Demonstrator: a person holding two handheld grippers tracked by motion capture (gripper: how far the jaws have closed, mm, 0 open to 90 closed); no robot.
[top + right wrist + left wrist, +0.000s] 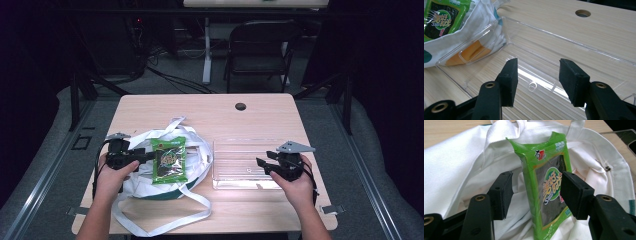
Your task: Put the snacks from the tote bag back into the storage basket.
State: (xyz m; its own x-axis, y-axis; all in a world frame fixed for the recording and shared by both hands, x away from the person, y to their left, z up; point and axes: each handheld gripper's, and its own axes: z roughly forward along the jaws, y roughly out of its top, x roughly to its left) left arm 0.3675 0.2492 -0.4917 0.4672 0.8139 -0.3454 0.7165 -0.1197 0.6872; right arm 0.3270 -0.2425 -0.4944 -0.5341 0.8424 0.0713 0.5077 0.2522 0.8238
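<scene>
A green seaweed snack packet [170,160] lies on top of a white tote bag [145,182] at the table's left. My left gripper [139,157] reaches in from the bag's left side. In the left gripper view the packet [541,170] stands between the jaws of my left gripper [536,192], which are open. The left pad is clear of it and the right pad is right beside its face. At the right, my right gripper [262,164] hovers over a clear plastic tray [235,150], open, with nothing between its jaws [537,75].
The tray's rim [574,42] almost touches the bag [486,15], where the packet [439,18] shows. The bag's long white straps [165,220] trail toward the table's front edge. A cable hole [240,106] is in the far tabletop. A dark chair [260,45] stands behind the table.
</scene>
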